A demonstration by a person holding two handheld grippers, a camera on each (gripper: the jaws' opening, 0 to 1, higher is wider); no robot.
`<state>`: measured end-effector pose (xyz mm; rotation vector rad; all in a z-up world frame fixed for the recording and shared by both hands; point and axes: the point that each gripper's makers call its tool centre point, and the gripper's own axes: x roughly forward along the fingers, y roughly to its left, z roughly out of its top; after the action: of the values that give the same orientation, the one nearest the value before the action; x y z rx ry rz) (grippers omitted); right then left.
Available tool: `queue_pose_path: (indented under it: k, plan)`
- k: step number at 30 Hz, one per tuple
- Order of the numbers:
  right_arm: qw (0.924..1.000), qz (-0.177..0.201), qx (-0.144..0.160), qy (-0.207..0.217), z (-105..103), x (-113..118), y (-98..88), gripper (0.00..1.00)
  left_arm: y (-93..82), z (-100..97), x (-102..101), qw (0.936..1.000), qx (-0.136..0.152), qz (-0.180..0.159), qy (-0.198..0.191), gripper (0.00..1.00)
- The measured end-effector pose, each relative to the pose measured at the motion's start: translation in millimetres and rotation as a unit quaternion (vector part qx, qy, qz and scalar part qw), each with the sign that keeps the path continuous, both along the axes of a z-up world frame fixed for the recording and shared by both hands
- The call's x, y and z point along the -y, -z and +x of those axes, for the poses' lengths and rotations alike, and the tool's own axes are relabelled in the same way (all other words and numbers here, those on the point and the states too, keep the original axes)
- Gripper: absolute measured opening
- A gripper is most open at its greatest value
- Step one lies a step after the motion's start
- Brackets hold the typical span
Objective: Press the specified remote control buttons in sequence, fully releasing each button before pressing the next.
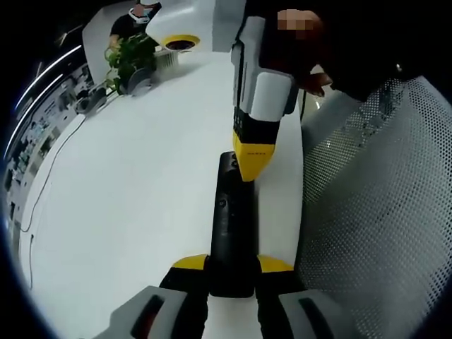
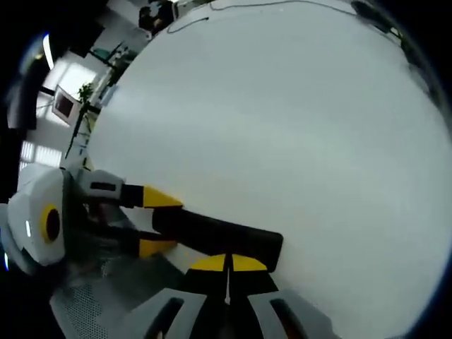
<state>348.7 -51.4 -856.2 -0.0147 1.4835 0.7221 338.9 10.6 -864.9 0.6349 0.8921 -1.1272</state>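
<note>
Here the left gripper [image 1: 232, 272] jaws clamp the remote [image 1: 232, 226]; right gripper [image 1: 252, 166] jaws closed, tips on it, potted plant [image 1: 134, 56] far off.

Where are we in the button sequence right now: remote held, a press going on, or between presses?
Done: the left tool grips the near end of the black remote on the white table. In hand: the right tool, tips together, has its yellow tip down on the far end of the remote, which looks like a press. Left: releasing it and any later buttons; the pictures cannot tell how many presses came before.
</note>
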Motion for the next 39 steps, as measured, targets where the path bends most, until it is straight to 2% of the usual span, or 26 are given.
queue_pose_path:
  k: [8,10,12,13,15,17,18,21,25,29,33,39]
  plan:
    - [0.9993,-0.021,0.007,-0.030,-2,0,2.4,0.00,0.2,0.3,1,1.0000,-0.001,0.008,0.005,0.25]
    - [0.9990,-0.022,0.014,-0.035,-3,0,2.4,0.00,0.2,0.0,1,0.9999,-0.001,0.010,0.005,0.25]
    - [0.9971,-0.030,0.033,-0.061,-2,0,3.4,0.00,0.2,0.2,1,0.9999,-0.001,0.009,0.005,0.25]
    - [0.9972,-0.037,0.034,-0.055,-3,-1,3.1,0.00,0.2,0.3,1,0.9999,-0.002,0.009,0.005,0.25]
    - [0.9948,-0.051,0.044,-0.077,-2,0,4.0,0.00,0.2,0.2,1,0.9999,-0.002,0.009,0.005,0.25]
    - [0.9955,-0.049,0.040,-0.070,-2,0,4.1,0.00,0.2,0.1,1,0.9999,-0.002,0.009,0.005,0.25]
    - [0.9970,-0.045,0.033,-0.053,-2,0,4.0,0.00,0.2,0.2,1,1.0000,-0.002,0.008,0.005,0.25]
    - [0.9979,-0.032,0.028,-0.050,-1,2,3.9,0.00,0.1,0.2,1,1.0000,-0.001,0.007,0.004,0.25]
    - [0.9995,-0.024,-0.001,-0.021,0,1,3.0,0.00,0.2,0.3,1,1.0000,0.001,0.005,0.005,0.25]
    - [0.9996,-0.021,-0.001,-0.017,1,1,2.2,0.00,0.1,0.6,1,1.0000,0.001,0.002,0.005,0.25]
    - [0.9996,-0.016,0.017,-0.014,6,-2,-1.6,0.00,0.0,0.3,1,1.0000,0.002,0.004,0.008,0.25]
    - [0.9997,0.001,0.025,-0.002,11,-7,-4.9,0.00,0.1,-0.2,1,0.9999,0.003,0.005,0.010,0.24]
